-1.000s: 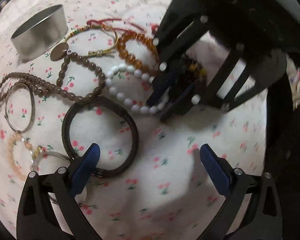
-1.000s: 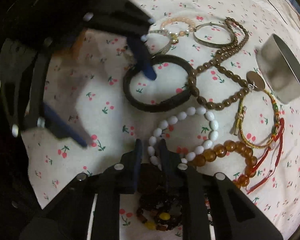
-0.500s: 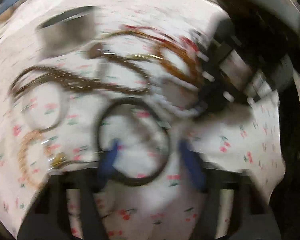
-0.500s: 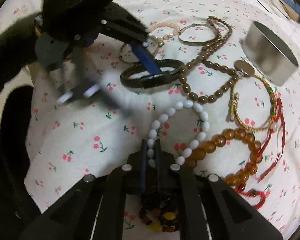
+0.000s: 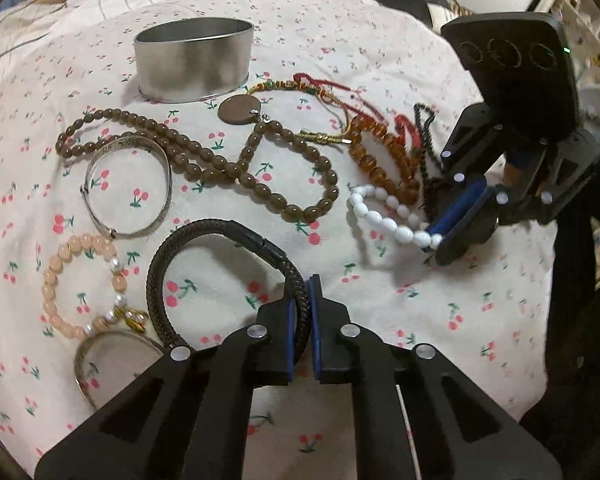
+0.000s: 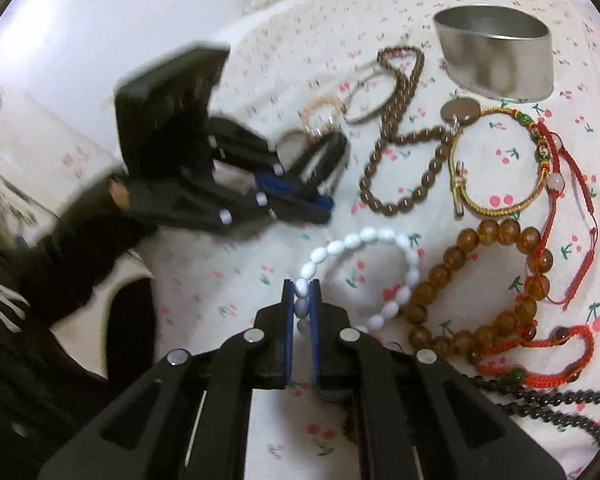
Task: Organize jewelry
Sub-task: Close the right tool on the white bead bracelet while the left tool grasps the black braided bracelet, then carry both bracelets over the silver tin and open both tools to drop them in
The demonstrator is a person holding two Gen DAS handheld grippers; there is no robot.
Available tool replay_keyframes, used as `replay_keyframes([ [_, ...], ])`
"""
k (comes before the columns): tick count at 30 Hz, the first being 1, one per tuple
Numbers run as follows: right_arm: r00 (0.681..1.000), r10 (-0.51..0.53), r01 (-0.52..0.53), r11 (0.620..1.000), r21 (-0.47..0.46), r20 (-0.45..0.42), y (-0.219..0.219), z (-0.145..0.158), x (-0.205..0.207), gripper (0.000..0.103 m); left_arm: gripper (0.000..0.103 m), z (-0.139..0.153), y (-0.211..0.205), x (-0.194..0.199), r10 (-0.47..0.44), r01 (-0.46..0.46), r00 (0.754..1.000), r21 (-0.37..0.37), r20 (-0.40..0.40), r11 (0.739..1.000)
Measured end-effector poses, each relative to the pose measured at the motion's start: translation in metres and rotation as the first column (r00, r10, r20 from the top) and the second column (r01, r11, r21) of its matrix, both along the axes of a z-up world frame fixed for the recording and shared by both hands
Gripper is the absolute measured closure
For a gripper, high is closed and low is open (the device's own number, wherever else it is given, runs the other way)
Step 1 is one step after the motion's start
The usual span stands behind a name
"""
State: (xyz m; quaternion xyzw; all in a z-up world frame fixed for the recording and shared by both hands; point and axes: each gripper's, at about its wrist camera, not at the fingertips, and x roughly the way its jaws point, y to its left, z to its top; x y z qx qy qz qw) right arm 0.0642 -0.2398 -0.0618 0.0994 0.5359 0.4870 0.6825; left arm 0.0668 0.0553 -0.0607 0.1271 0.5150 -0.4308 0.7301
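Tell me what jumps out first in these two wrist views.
Both tongs have closed on a bracelet: the left tongs pinch the black braided bracelet at the front, the right tongs the white bead bracelet. Behind the scattered jewelry stands an open silver tin on the cherry-print cloth.

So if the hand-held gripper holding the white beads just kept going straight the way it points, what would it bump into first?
Apart from the white bead bracelet it already pinches, the right hand-held gripper seems to aim at bare cherry-print cloth; further along that line sits the left hand-held gripper. Depth is hard to judge.
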Motion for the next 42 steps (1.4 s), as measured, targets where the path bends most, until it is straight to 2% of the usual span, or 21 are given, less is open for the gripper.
replay_keyframes([
  [4,0.996,-0.073,0.079,0.988,0.131,-0.048,-0.032,0.023,0.015,0.095,0.097,0.013,0.015,-0.01,0.055,-0.058,0.998,-0.093,-0.031,0.994],
  [9,0.983,-0.17,0.183,0.943,0.279,-0.073,-0.077,0.04,0.036,0.095,0.097,0.037,0.032,-0.02,0.101,-0.106,0.994,-0.172,-0.04,0.979],
  [17,0.965,-0.262,0.252,0.893,0.373,-0.024,-0.103,0.071,0.069,0.095,0.097,0.081,0.014,-0.001,0.112,-0.118,0.993,-0.295,-0.037,0.948],
  [21,0.957,-0.29,0.263,0.876,0.405,0.007,-0.093,0.084,0.087,0.095,0.097,0.099,-0.004,0.024,0.099,-0.107,0.994,-0.381,-0.042,0.918],
  [25,0.944,-0.329,0.296,0.846,0.443,-0.004,-0.084,0.096,0.115,0.095,0.097,0.111,-0.018,0.05,0.072,-0.089,0.996,-0.487,-0.054,0.869],
  [28,0.936,-0.35,0.327,0.829,0.454,-0.034,-0.081,0.097,0.135,0.095,0.097,0.107,-0.023,0.074,0.069,-0.12,0.992,-0.585,-0.108,0.802],
  [31,0.929,-0.361,0.354,0.814,0.46,-0.075,-0.08,0.085,0.154,0.095,0.097,0.094,-0.026,0.088,0.071,-0.152,0.986,-0.638,-0.151,0.755],
  [33,0.927,-0.363,0.365,0.809,0.461,-0.098,-0.08,0.077,0.162,0.095,0.097,0.084,-0.028,0.096,0.072,-0.172,0.982,-0.658,-0.176,0.733],
  [34,0.925,-0.363,0.371,0.807,0.46,-0.11,-0.078,0.073,0.167,0.095,0.097,0.078,-0.029,0.099,0.07,-0.182,0.979,-0.662,-0.192,0.727],
  [38,0.921,-0.362,0.388,0.809,0.44,-0.146,-0.073,0.059,0.176,0.095,0.096,0.059,-0.036,0.114,0.083,-0.207,0.973,-0.647,-0.216,0.734],
  [42,0.918,-0.357,0.396,0.838,0.375,-0.172,-0.063,0.038,0.188,0.095,0.096,0.037,-0.04,0.13,0.106,-0.236,0.965,-0.625,-0.238,0.744],
])
